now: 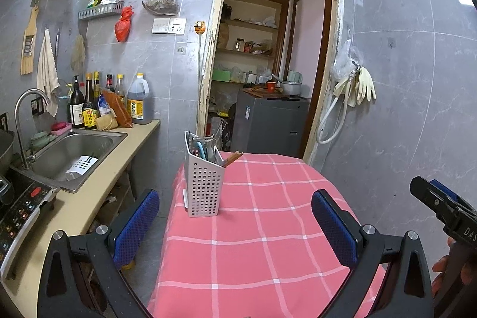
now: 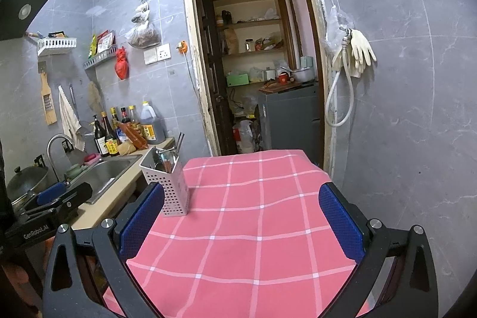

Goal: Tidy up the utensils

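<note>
The left gripper [image 1: 235, 225] stands wide, its blue pads apart and holding nothing, low in the frame of its own view over the pink checked cloth of the counter [image 1: 268, 228]. The right gripper [image 2: 241, 219] is likewise spread wide and empty, framing the same cloth from the lower edge of its view; its black body also shows at the right edge of the left wrist view, with part of a hand [image 1: 444, 273] beneath it. Both point forward and slightly down, level with each other and held back from the work. The task's thing, a white perforated utensil holder [image 1: 204, 187], stands upright on the cloth near its left edge, just ahead of the left gripper's left pad, with utensils [image 1: 208, 149] already standing in it: a pale blue handle, metal pieces and brown chopstick-like ends leaning out to the right. No loose utensil lies on the cloth in either view, so the sorting looks either finished or not begun. A further white slotted piece [image 1: 82, 164] lies in the sink [image 1: 89, 139] at the left of the frame. For any next reach, the gripper should come straight over the holder's open top, close on one handle only, and lift upward so the light holder does not tip.
</note>
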### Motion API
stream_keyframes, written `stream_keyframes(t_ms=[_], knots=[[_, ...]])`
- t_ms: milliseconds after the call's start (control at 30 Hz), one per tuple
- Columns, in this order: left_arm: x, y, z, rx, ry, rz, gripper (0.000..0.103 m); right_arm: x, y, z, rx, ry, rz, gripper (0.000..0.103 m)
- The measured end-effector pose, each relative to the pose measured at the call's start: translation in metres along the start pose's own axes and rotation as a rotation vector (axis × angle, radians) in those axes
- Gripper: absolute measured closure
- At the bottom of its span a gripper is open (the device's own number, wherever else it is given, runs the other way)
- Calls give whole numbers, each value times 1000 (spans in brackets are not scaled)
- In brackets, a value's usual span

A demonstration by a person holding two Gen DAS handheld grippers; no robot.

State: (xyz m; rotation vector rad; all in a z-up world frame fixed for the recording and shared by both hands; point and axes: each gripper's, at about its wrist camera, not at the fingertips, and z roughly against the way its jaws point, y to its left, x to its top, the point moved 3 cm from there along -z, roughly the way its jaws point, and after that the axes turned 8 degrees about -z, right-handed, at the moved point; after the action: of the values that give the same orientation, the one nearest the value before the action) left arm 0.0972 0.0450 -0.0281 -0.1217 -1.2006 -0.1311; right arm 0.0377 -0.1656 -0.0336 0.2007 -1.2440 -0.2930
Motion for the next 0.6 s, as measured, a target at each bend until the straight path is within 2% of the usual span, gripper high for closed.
stream_keyframes(t_ms=[600], knots=[[-1, 2, -1, 3, 4, 3, 0, 0, 1, 0, -2, 1, 0, 1]])
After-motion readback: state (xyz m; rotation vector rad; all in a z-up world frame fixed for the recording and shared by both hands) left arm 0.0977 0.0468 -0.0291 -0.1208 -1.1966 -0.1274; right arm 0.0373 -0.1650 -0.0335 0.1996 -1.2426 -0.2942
